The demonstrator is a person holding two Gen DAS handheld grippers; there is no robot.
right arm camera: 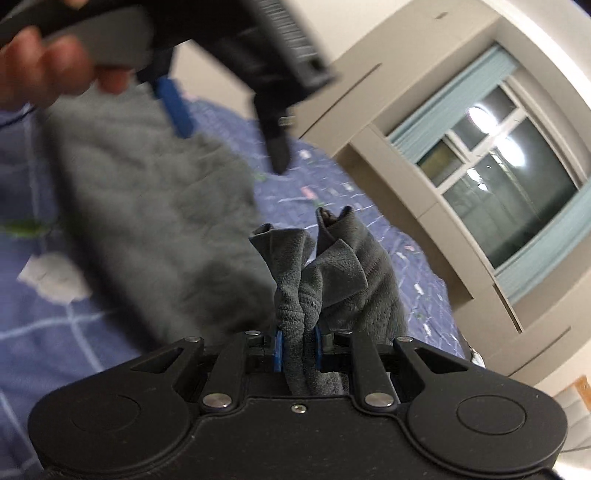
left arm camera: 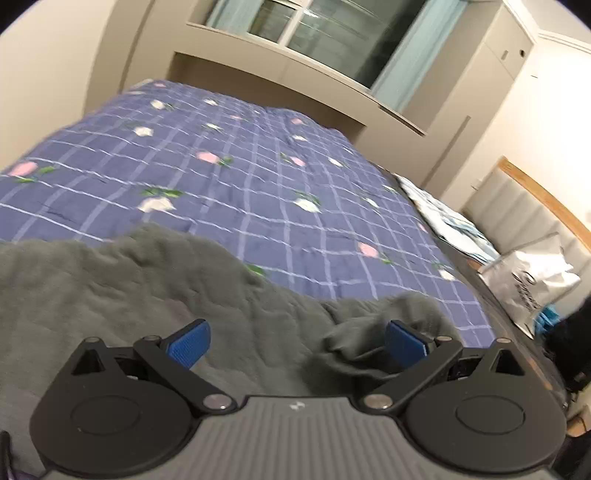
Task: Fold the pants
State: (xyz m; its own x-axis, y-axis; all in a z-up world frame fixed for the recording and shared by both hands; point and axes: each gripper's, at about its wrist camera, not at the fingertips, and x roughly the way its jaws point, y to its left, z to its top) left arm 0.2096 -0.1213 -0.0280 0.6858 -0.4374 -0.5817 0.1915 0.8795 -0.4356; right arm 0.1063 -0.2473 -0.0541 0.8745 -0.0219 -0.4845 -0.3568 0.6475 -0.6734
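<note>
Grey fleece pants (left arm camera: 129,288) lie on a bed with a blue checked floral cover (left arm camera: 240,173). My left gripper (left arm camera: 295,343) is open just above the grey cloth, blue pads apart, a fold of cloth against the right pad (left arm camera: 406,343). In the right wrist view my right gripper (right arm camera: 298,349) is shut on a bunched edge of the pants (right arm camera: 325,266), which stands up between the pads. The rest of the pants (right arm camera: 147,214) hangs blurred to the left. The left gripper (right arm camera: 225,136) shows above it, held in a hand, open.
A window with teal curtains (left arm camera: 325,33) and a beige ledge stand beyond the bed. A padded headboard (left arm camera: 524,206), a patterned pillow (left arm camera: 447,221) and a white plastic bag (left arm camera: 532,280) sit at the right side.
</note>
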